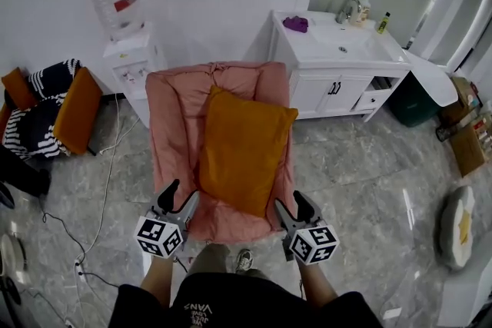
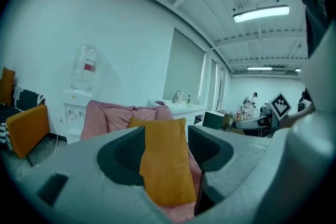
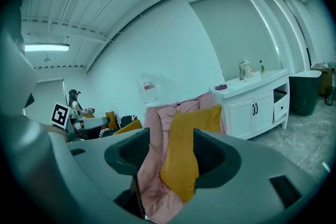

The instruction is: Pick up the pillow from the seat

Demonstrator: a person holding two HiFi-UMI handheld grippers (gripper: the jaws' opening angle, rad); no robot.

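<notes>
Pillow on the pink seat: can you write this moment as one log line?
stage: before grasp | orange pillow: lying on pink seat, untouched | left tool: open, empty | right tool: open, empty

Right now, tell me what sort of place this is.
Probably a mock home or studio room rather than a real bathroom or lounge: a white sink vanity cabinet stands beside a pink padded lounge seat holding an orange rectangular pillow, with a white water dispenser on the seat's other side.
</notes>
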